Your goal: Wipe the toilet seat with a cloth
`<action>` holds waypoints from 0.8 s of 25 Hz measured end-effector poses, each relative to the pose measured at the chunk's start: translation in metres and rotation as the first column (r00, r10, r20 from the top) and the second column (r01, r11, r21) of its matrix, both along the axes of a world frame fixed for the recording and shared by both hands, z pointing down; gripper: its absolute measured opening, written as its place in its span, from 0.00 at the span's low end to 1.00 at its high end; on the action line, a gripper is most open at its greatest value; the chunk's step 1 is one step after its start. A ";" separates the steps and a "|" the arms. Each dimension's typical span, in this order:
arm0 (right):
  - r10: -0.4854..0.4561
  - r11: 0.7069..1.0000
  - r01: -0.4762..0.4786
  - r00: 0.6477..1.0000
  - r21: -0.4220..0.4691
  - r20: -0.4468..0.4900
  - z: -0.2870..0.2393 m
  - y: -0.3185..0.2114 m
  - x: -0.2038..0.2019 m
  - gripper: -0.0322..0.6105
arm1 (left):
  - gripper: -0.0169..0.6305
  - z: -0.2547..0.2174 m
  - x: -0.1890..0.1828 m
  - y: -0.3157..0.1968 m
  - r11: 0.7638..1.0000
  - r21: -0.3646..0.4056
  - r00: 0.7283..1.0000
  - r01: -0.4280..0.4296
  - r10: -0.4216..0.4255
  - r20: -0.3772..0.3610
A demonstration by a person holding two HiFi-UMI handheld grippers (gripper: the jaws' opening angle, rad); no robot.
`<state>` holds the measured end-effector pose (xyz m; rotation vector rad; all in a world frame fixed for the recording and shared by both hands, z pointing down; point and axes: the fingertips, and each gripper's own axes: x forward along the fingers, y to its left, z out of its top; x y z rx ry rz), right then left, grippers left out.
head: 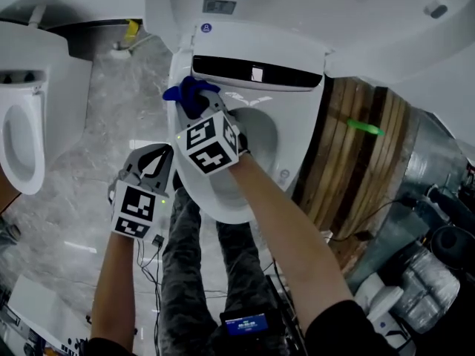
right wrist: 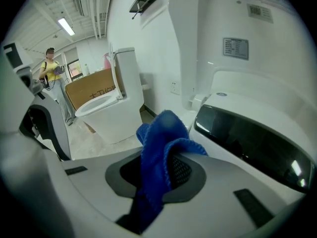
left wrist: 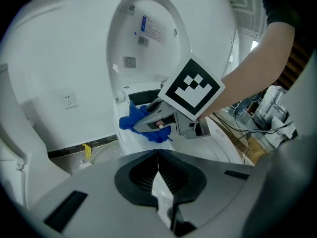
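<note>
The white toilet seat point(head: 293, 150) lies down with its lid point(head: 297, 6) raised behind it. My right gripper point(head: 189, 106) is shut on a blue cloth point(head: 194, 91) at the seat's rear left corner, just in front of the black panel point(head: 256, 73). In the right gripper view the cloth point(right wrist: 158, 143) bunches out from between the jaws of that gripper point(right wrist: 166, 167). My left gripper point(head: 165, 153) hangs beside the bowl's left flank, shut with nothing in it point(left wrist: 158, 162). From the left gripper view I see the cloth point(left wrist: 134, 119) touching the seat rim point(left wrist: 131, 145).
A second toilet point(head: 26, 124) stands to the left across the marble floor. A wooden pallet wall point(head: 364, 169) and silver ducting point(head: 430, 288) crowd the right side. Cables trail by the person's legs. A person point(right wrist: 51, 66) stands far off.
</note>
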<state>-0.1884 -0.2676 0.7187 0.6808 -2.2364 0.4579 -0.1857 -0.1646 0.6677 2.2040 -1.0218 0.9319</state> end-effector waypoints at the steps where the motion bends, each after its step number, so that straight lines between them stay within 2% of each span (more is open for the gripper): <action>1: 0.001 1.000 -0.001 1.000 0.002 0.006 0.000 0.003 -0.001 0.16 | 0.04 0.000 0.000 0.002 1.000 -0.002 1.000 0.003 -0.003 -0.002; 9: -0.047 0.997 0.047 0.999 -0.059 0.013 0.007 0.044 -0.001 0.16 | 0.04 0.008 0.005 0.026 1.000 -0.022 1.000 -0.010 0.010 0.002; 20: -0.119 0.982 0.119 0.993 -0.150 0.013 0.016 0.134 0.022 0.16 | 0.04 0.008 0.024 0.068 0.999 -0.042 1.000 -0.006 0.006 -0.008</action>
